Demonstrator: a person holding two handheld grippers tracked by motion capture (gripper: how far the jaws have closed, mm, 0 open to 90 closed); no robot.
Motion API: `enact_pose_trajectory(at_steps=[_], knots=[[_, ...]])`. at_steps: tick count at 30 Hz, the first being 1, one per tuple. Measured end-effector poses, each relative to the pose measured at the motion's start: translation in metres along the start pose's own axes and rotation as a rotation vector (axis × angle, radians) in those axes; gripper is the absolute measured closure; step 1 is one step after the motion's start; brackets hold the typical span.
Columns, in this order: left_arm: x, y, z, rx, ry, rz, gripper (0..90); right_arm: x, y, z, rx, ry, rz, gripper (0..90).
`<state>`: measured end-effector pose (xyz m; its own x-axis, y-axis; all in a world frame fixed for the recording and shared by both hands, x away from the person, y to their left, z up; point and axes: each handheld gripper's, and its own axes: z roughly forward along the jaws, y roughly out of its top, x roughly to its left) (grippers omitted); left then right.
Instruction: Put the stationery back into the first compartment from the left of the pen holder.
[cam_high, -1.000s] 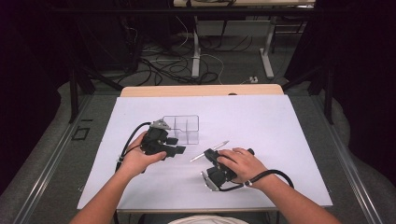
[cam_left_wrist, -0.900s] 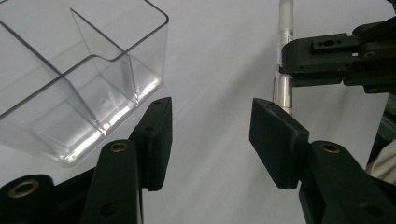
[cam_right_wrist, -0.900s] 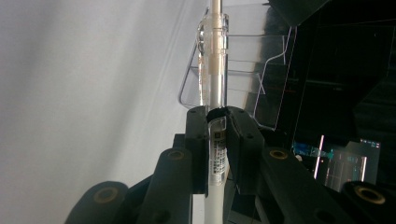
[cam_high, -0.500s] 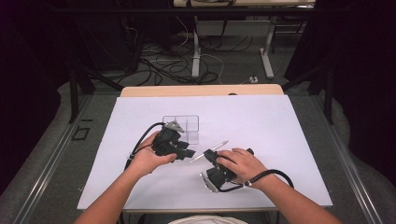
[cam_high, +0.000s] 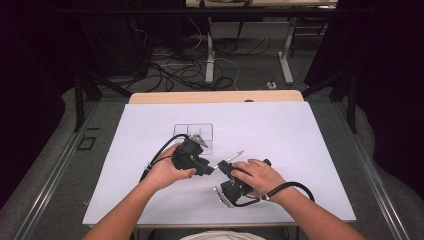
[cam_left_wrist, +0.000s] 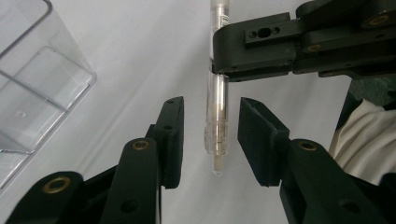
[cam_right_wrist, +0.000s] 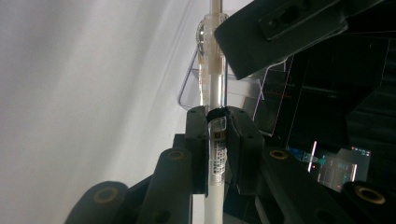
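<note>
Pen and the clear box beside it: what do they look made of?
Pen: likely clear plastic, glossy; the inner refill shows through the barrel, and a printed label sits near the right gripper that clamps it. Box: transparent hard plastic, perhaps acrylic; see-through walls with bright edges, and dividers visible inside. Left gripper jaws, just closing around the pen tip without touching: matte black, plastic or coated metal, hard to tell.

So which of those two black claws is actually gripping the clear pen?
The right gripper, clamped on the pen's labelled barrel. The left gripper's jaws have been closing around its tip without touching.

High view overhead, far; both gripper views close, facing each other, sharing pen (cam_left_wrist: 217, 100).
</note>
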<state>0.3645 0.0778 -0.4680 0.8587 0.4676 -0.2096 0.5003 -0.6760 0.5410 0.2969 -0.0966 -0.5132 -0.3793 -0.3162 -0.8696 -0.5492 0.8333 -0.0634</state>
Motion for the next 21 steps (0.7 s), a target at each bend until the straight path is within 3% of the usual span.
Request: enact_pose_trajectory(at_steps=[7, 11, 17, 21], knots=[[-0.003, 0.005, 0.006, 0.079, -0.009, 0.027, 69.9, 0.001, 0.002, -0.001, 0.000, -0.009, -0.019, 80.0], [-0.005, 0.007, 0.012, 0.117, 0.011, 0.050, 76.0, 0.001, 0.003, 0.000, -0.009, -0.017, -0.028, 80.0], [-0.005, 0.008, 0.012, 0.131, 0.020, 0.055, 78.6, 0.002, 0.005, 0.001, -0.010, -0.030, -0.044, 79.9], [-0.001, 0.007, 0.009, 0.093, 0.015, 0.023, 79.0, 0.001, 0.004, 0.001, -0.009, -0.037, -0.021, 75.8]])
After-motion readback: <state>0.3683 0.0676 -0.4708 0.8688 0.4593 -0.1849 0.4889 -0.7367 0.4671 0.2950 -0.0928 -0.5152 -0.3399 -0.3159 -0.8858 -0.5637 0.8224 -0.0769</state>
